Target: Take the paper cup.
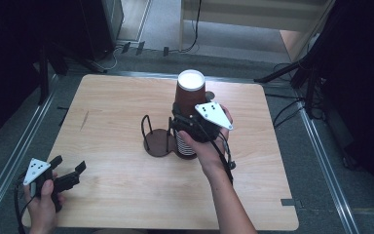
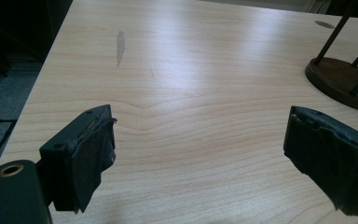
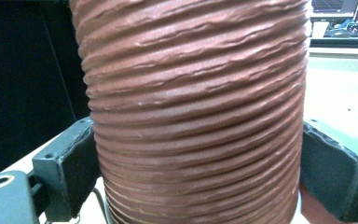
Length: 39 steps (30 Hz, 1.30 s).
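Note:
A brown ribbed paper cup (image 1: pixel 190 95) with a white inside stands tall on a stack of cups (image 1: pixel 186 147) beside a dark wire holder (image 1: pixel 157 142) at the table's middle. My right gripper (image 1: pixel 181 119) reaches in from the near side, and its jaws sit on either side of the cup (image 3: pixel 196 107). In the right gripper view both pads (image 3: pixel 81 172) touch the cup's ribbed wall. My left gripper (image 1: pixel 70 171) rests low at the table's front left corner. Its jaws (image 2: pixel 200 154) stand wide apart over bare wood, holding nothing.
The light wooden table (image 1: pixel 112 112) has a small dark scuff (image 2: pixel 120 45) on its left half. The holder's round base (image 2: pixel 340 79) and thin uprights rise at the far right of the left gripper view. Stands and cables ring the table on the floor.

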### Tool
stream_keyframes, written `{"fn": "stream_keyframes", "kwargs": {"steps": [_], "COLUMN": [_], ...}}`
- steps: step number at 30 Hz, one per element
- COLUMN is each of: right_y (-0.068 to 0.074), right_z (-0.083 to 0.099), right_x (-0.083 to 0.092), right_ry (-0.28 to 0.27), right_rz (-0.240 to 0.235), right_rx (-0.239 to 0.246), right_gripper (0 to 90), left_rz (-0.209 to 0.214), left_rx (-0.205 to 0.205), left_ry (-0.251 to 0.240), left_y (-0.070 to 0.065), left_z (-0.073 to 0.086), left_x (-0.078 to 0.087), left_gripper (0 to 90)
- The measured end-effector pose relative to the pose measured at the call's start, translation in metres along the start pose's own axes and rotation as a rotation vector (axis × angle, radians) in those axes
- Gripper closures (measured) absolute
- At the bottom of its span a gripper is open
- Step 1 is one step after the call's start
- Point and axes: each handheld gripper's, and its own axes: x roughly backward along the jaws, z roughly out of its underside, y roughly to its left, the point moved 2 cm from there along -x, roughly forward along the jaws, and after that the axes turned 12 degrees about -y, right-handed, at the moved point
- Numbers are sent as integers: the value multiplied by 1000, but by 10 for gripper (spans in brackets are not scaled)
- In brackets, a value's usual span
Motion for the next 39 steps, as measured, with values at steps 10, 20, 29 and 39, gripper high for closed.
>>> {"fn": "stream_keyframes", "kwargs": {"steps": [10, 20, 29, 39], "right_y": [1, 3, 6, 10], "right_z": [-12, -27, -41, -58], "right_x": [1, 0, -3, -4], "right_ry": [-37, -57, -74, -109], "right_rz": [11, 17, 21, 13], "right_rx": [-1, -4, -7, -11], "right_gripper": [97, 104, 105, 105], "left_rz": [-2, -2, -2, -2], "left_rx": [1, 1, 0, 1], "left_ry": [-2, -3, -2, -2], "left_y": [0, 0, 0, 0], "left_z": [0, 0, 0, 0], "left_x": [0, 0, 0, 0], "left_gripper": [91, 91, 92, 92]}}
